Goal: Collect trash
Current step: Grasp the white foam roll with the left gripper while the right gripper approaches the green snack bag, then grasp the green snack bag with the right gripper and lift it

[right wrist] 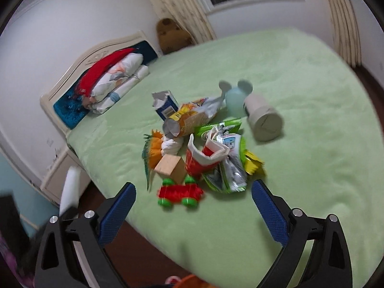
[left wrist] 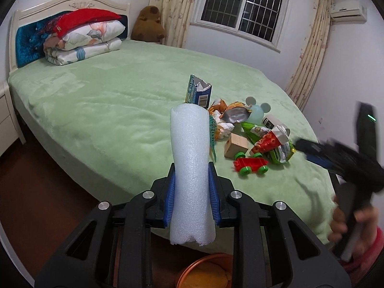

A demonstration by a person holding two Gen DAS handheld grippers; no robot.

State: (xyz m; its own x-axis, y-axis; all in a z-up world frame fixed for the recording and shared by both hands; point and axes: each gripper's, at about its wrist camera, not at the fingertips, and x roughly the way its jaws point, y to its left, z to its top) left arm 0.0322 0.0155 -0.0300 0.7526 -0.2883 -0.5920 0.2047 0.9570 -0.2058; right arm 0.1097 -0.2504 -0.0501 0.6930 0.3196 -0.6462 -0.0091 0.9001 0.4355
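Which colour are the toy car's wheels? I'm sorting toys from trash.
Green; clearest in the left wrist view.

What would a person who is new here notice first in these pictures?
The white foam roll stands upright, clamped in the left gripper above an orange bin. Beyond it, a pile of wrappers and toys lies on the green bed, with the open right gripper in front.

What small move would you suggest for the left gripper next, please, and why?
Probably lower it and open over the orange bin: the left gripper is shut on the white foam roll, and the bin sits just below it, beside the bed.
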